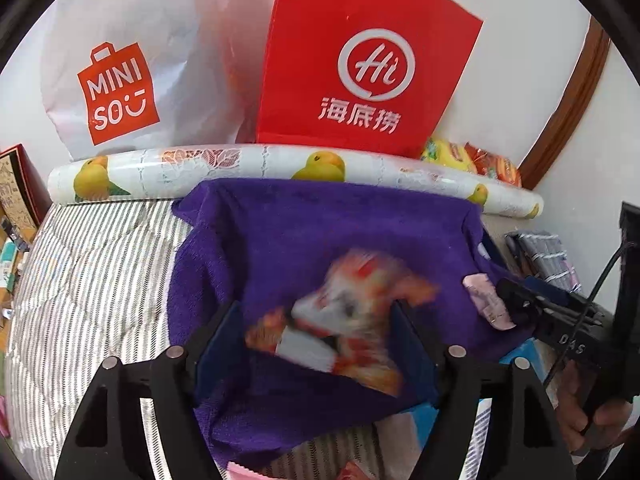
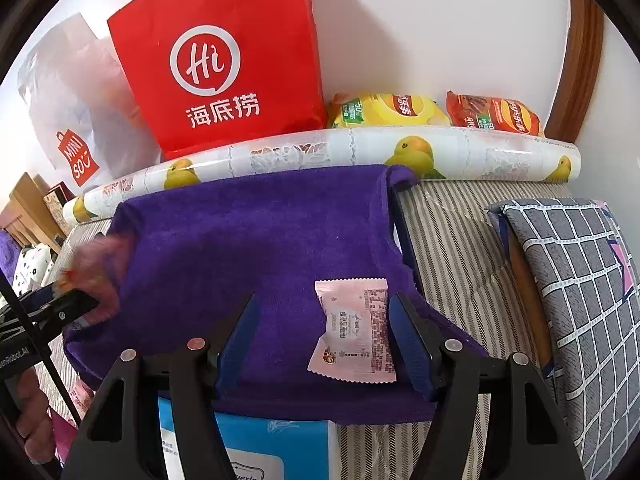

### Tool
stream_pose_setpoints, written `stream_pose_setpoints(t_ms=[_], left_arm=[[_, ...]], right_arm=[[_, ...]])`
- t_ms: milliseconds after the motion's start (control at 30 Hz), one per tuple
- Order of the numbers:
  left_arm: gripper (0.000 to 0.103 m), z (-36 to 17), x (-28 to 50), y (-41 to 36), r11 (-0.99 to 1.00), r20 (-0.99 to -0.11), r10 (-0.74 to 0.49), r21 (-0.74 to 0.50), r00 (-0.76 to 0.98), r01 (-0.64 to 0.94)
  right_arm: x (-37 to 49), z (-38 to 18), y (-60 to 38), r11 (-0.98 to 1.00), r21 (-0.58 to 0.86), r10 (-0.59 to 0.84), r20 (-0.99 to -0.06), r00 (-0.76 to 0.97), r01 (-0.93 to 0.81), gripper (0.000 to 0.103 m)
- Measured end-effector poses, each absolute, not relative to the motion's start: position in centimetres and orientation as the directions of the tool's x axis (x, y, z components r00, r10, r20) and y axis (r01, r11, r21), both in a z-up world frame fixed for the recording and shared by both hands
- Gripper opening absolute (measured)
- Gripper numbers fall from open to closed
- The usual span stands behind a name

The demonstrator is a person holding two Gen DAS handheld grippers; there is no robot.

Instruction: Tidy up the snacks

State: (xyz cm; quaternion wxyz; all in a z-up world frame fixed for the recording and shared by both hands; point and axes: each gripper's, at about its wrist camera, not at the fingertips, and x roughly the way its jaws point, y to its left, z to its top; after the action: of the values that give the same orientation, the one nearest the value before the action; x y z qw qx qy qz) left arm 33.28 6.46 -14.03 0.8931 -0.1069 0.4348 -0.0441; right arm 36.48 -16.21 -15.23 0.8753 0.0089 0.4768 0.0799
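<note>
A purple towel is spread over a raised surface on the striped cover. In the left wrist view an orange-and-white snack packet shows as a blur between the fingers of my left gripper, whose jaws stand wide and open, with a gap on the left side. In the right wrist view a pink snack packet lies flat on the purple towel between the fingers of my right gripper. That gripper is open, and the packet lies close to its right finger.
Against the wall stand a red paper bag and a white plastic bag, behind a rolled fruit-print sheet. Yellow and orange chip bags lie at the back right. A checked cushion is right; a blue box sits under the towel's near edge.
</note>
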Motion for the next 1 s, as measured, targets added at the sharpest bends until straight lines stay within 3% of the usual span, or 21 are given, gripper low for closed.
stream_pose_setpoints(t_ms=[467, 700, 1000], left_arm=[[0.079, -12.8, 32.6, 6.6, 0.969, -0.730, -0.180, -0.247, 0.659, -0.009], [0.079, -12.0, 32.1, 5.9, 0.973, -0.716, -0.182, -0.230, 0.674, 0.018], [0.079, -11.8, 31.9, 5.7, 0.969, -0.712, -0.197, -0.246, 0.674, 0.023]], right_arm=[[36.4, -14.2, -16.5, 0.980, 0.139, 0.197, -0.781, 0.593, -0.142, 0.066], [34.9, -11.9, -15.9, 0.970, 0.160, 0.243, -0.701, 0.670, -0.184, 0.066], [32.3, -11.1, -16.1, 0.968, 0.172, 0.250, -0.707, 0.661, -0.183, 0.066]])
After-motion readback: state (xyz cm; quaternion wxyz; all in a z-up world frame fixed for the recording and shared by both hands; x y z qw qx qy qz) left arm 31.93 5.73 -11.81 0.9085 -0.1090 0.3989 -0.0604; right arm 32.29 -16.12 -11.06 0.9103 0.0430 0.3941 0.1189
